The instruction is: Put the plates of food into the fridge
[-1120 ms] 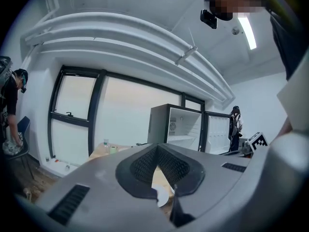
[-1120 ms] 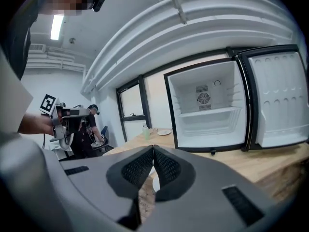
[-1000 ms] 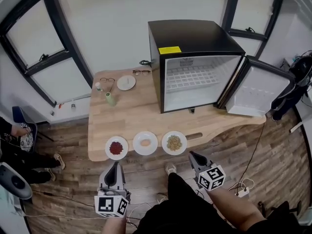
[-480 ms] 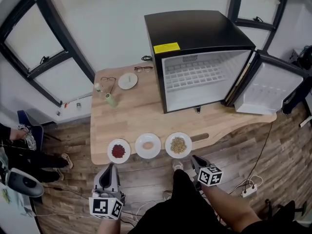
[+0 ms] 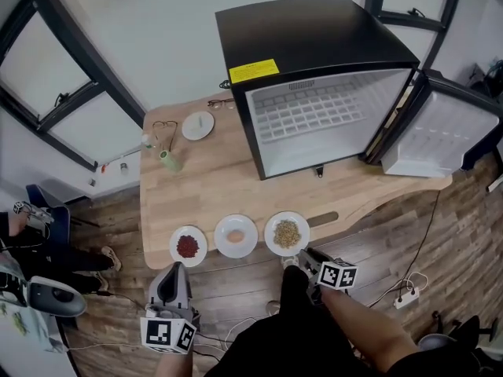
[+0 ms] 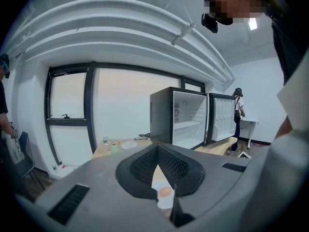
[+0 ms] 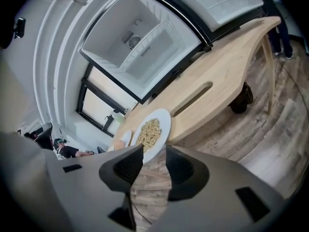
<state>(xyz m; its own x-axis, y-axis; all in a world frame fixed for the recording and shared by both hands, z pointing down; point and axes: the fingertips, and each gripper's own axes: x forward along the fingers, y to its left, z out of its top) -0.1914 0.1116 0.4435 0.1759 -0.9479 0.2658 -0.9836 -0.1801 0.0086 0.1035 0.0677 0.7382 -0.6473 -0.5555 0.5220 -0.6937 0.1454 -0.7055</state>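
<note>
We see a person standing at a wooden surface (image 5: 212, 187) with a hand-held gripper in each hand. The right hand-held gripper (image 7: 154, 154) has just been opening its jaws. They now stand spread, with only floorboards showing in the gap and nothing pinched. Just ahead of its tips, close beside one jaw, is the near rim of a white plate of noodles (image 7: 150, 133), which sits at the front edge of the surface. To that gripper's left, in the same row, lie a plate with a pale orange piece of food (image 5: 236, 236) and a plate of red food (image 5: 188, 246). The left hand-held gripper (image 5: 176, 267) hangs just short of the red plate, its jaws pressed together at the tips and holding nothing. Well beyond both grippers, across the surface, stands the black fridge (image 5: 314, 45) with its door (image 5: 440, 136) swung wide. We judge that no plate has gone in yet. We also judge several risks from here. A jaw that strikes the rim instead of straddling it could shove the noodle plate into its neighbour. A pinch on one thin edge could let the plate droop and spill noodles. The long carry to the fridge gives a shallow grip time to slip.
</note>
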